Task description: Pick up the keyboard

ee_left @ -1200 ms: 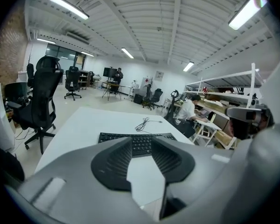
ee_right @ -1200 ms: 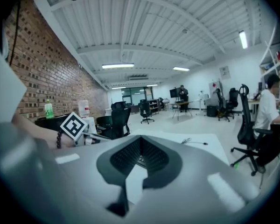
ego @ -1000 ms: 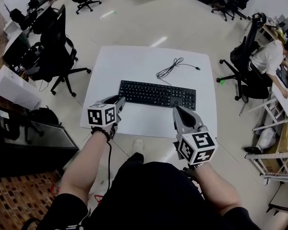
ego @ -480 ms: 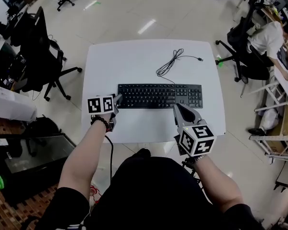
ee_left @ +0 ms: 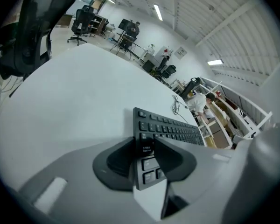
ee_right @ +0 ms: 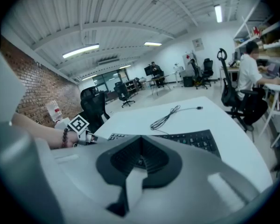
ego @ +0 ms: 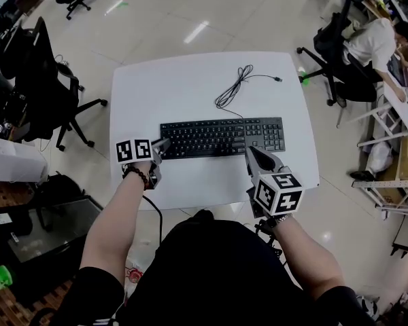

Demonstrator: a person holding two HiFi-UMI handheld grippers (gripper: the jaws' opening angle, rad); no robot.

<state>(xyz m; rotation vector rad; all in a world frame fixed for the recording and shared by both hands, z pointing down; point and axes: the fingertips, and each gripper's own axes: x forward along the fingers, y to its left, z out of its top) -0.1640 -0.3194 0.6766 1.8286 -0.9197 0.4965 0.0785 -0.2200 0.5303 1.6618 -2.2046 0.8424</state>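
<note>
A black keyboard (ego: 221, 136) lies flat across the middle of the white table (ego: 183, 80), and its black cable (ego: 236, 87) coils away toward the far edge. My left gripper (ego: 160, 146) is at the keyboard's left end. In the left gripper view the keyboard's (ee_left: 172, 127) near left corner sits between the jaws of my left gripper (ee_left: 144, 143), which are opening. My right gripper (ego: 251, 153) hovers just in front of the keyboard's right half, shut and empty. In the right gripper view the keyboard (ee_right: 196, 139) lies beyond my right gripper's (ee_right: 140, 141) closed tips.
Black office chairs (ego: 44, 80) stand left of the table. A seated person (ego: 370, 43) works at a desk to the right, behind another chair (ego: 326, 46). The table's near edge (ego: 211, 199) is close to my body.
Both grippers have come down toward the table. The left one has reached the keyboard's left end; the right one has settled by its front edge.
</note>
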